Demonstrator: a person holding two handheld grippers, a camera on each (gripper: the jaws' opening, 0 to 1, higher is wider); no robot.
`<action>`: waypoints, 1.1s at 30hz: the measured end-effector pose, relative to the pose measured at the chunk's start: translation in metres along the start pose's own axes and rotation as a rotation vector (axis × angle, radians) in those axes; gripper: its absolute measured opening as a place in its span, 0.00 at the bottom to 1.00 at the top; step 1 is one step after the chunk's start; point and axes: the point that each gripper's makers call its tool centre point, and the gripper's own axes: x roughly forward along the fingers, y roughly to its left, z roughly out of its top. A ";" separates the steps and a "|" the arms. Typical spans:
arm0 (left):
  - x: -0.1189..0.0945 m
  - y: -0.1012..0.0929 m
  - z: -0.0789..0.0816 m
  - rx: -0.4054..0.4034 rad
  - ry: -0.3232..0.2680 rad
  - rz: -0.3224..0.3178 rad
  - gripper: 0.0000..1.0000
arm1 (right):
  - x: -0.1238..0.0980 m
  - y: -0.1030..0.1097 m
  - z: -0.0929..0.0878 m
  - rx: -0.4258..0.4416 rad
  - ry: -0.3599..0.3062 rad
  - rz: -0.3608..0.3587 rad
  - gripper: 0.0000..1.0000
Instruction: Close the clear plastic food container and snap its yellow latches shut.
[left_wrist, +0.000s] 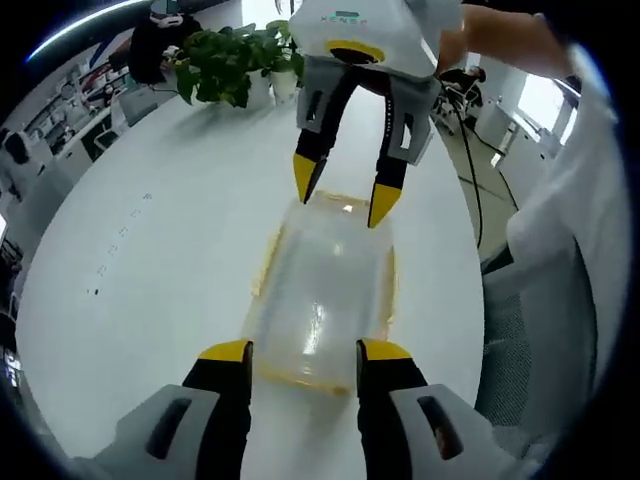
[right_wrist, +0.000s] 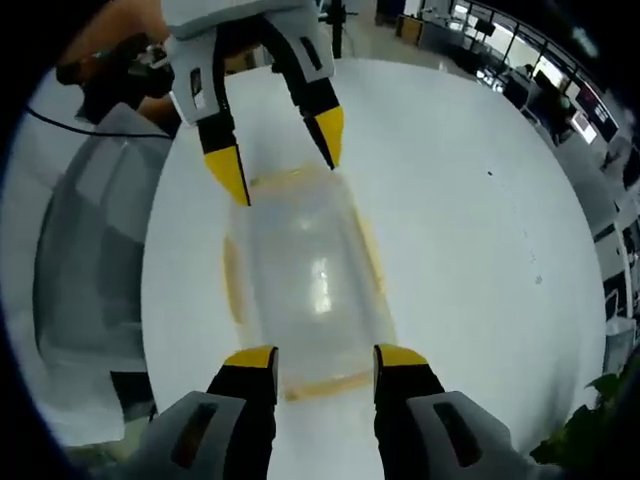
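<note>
clear container lying between two facing grippers on a white table

the clear plastic container (left_wrist: 322, 300) lies flat on the white table (left_wrist: 160, 250), lid on, yellow latches (left_wrist: 265, 262) along its long sides and ends; the left gripper (left_wrist: 303, 352) stands at its near end, jaws spread apart and holding nothing; the right gripper (left_wrist: 345, 195) hangs over the far end, jaws likewise spread, tips just above the lid; a potted plant (left_wrist: 235, 60) stands well beyond, and a grey chair (left_wrist: 535, 330) sits beside the table.
</note>
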 end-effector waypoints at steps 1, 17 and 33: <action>0.000 0.000 -0.001 0.005 0.004 0.000 0.40 | 0.001 0.000 0.000 -0.006 0.000 0.001 0.37; 0.013 -0.010 0.015 0.068 -0.016 -0.024 0.38 | 0.010 0.005 0.019 -0.054 -0.019 0.023 0.36; 0.021 -0.018 0.029 0.075 -0.035 -0.043 0.38 | 0.013 0.007 0.032 -0.064 -0.047 0.038 0.36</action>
